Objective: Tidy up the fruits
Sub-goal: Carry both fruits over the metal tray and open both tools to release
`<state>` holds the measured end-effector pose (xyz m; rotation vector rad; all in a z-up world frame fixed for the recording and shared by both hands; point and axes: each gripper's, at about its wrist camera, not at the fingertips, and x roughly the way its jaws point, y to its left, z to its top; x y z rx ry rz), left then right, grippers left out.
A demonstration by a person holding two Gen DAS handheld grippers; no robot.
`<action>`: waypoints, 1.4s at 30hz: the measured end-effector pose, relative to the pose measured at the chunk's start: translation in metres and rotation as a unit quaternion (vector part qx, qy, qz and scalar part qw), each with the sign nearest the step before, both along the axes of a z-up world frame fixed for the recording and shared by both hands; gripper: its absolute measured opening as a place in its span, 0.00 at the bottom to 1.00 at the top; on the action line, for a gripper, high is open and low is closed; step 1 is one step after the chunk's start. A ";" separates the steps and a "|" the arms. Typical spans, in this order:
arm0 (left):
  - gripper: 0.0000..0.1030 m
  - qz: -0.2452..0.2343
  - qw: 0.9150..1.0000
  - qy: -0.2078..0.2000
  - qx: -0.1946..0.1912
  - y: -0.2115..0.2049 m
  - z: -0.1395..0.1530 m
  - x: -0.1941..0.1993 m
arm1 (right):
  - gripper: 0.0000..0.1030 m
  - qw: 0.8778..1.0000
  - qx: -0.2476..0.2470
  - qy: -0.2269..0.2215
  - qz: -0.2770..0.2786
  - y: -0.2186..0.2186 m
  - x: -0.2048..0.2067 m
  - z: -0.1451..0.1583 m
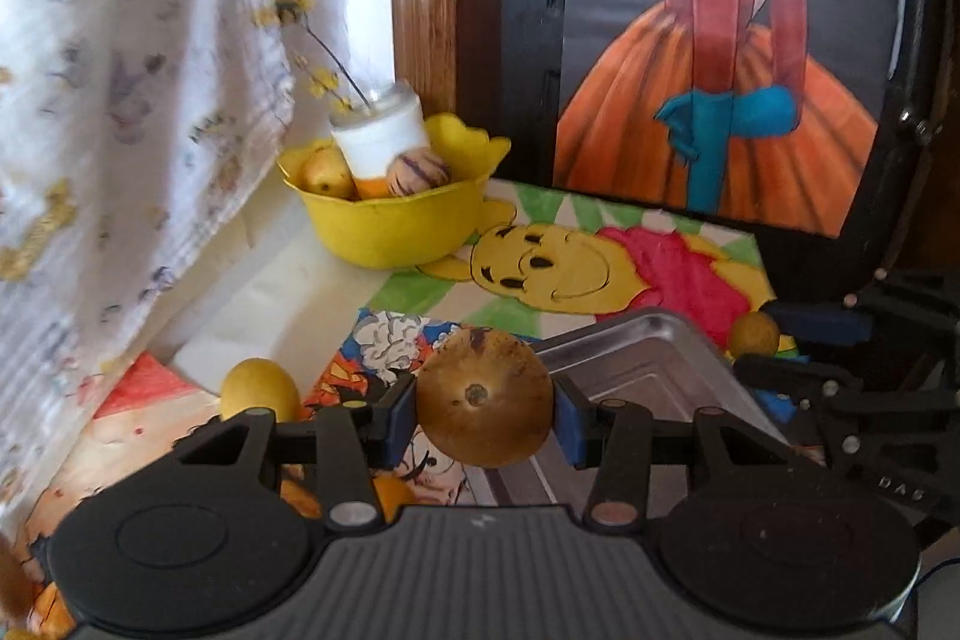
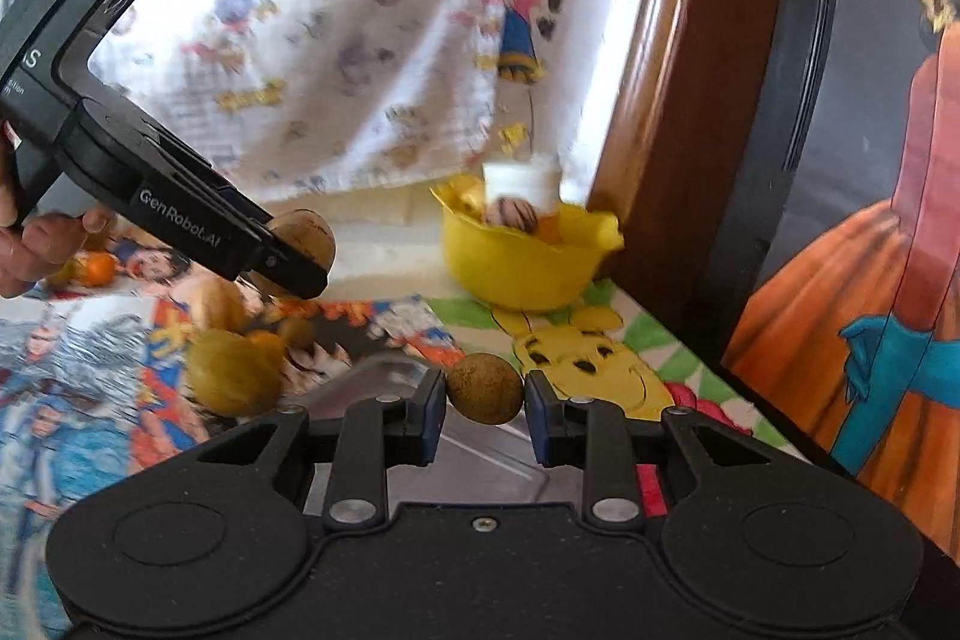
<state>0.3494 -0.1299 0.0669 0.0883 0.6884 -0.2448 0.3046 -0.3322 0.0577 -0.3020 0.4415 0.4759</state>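
Note:
My left gripper point(image 1: 485, 415) is shut on a round brown-yellow fruit point(image 1: 485, 400) and holds it above the near-left corner of a metal tray point(image 1: 648, 370). It also shows in the right wrist view point(image 2: 300, 250), lifted over the mat. My right gripper point(image 2: 485, 397) is shut on a small brown fruit point(image 2: 485, 388) over the tray point(image 2: 384, 376); it shows in the left wrist view point(image 1: 757, 334) at the tray's right edge. A yellow bowl point(image 1: 390, 232) at the back holds a white cup, a striped fruit point(image 1: 418, 172) and a yellow fruit.
Loose fruits lie on the cartoon mat: a yellow one point(image 1: 259, 388) and, in the right wrist view, a green-yellow one point(image 2: 234, 379) with small oranges point(image 2: 96, 268). A patterned cloth point(image 1: 132, 100) hangs at left. A framed painting point(image 1: 720, 70) leans behind.

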 end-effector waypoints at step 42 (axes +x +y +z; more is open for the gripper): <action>0.68 -0.028 0.999 0.038 0.026 -0.027 -0.075 0.058 | 0.53 0.997 -0.021 0.070 -0.022 -0.007 0.067 -0.066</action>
